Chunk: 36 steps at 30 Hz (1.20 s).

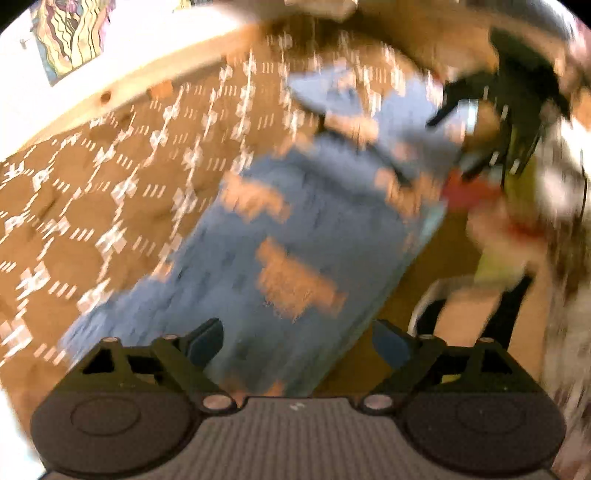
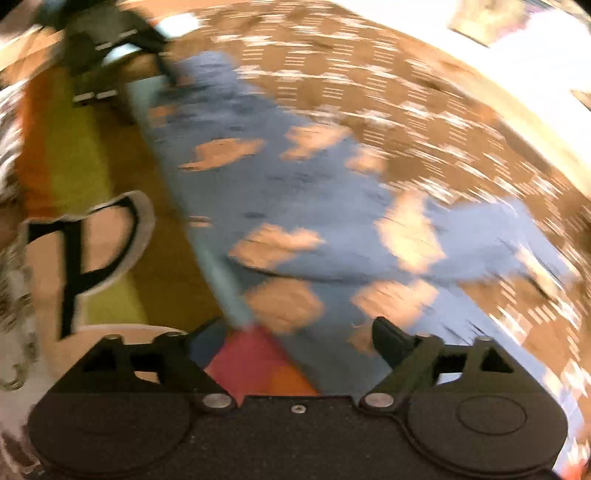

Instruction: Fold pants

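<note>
Blue pants (image 1: 280, 229) with orange-pink patches lie flat on a brown patterned bed cover (image 1: 92, 206). Both views are motion-blurred. My left gripper (image 1: 297, 341) is open just above the near end of the pants, jaws wide apart and empty. My right gripper shows in the left wrist view (image 1: 476, 122) at the far end of the pants. In the right wrist view the pants (image 2: 314, 206) spread ahead, and my right gripper (image 2: 299, 341) is open and empty over their near edge. My left gripper (image 2: 110, 62) shows at the far left.
A light wooden bed edge (image 1: 155, 62) runs along the far side, with a white wall and a colourful picture (image 1: 70, 33) behind. A yellow, orange and red mat (image 2: 81, 155) lies beside the bed, with a sandalled foot (image 2: 85, 251) on it.
</note>
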Each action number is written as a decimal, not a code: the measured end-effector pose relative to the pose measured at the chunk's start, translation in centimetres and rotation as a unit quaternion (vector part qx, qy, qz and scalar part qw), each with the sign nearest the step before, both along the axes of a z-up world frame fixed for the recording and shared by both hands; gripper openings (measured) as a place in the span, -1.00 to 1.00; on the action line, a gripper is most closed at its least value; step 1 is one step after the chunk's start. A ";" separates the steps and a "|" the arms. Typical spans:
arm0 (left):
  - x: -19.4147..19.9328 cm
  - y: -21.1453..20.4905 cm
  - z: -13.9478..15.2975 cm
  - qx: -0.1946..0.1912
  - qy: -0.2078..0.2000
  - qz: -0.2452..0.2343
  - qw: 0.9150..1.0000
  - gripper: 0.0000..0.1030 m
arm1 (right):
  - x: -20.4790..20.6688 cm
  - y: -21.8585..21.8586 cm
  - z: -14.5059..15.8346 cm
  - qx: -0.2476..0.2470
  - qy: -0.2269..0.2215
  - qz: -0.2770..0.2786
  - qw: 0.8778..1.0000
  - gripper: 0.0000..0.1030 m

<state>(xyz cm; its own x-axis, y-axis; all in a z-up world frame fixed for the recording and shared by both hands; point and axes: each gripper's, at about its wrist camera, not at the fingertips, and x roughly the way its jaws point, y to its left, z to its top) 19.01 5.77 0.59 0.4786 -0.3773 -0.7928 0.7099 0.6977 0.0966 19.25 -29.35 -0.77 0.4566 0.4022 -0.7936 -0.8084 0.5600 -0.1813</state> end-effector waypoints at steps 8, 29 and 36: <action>4.6 -8.5 -0.9 -0.179 0.044 0.012 0.983 0.71 | 6.0 -6.6 1.8 0.094 0.005 -0.186 0.978 0.93; 9.4 -15.4 -5.2 -0.222 0.143 0.107 0.959 -0.90 | 16.6 -2.6 4.8 0.170 0.051 -0.232 0.956 0.24; 9.0 -16.5 -4.7 -0.205 0.132 0.106 0.964 -0.94 | 21.1 2.3 5.2 0.110 0.022 -0.290 0.950 0.23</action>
<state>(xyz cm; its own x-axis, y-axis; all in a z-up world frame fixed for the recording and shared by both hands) 28.02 -10.71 -4.15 0.3816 -0.6009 -0.7024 0.5088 0.7709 -0.3832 40.36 -27.01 4.41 0.6211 0.2512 -0.7424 -0.3555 0.9345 0.0188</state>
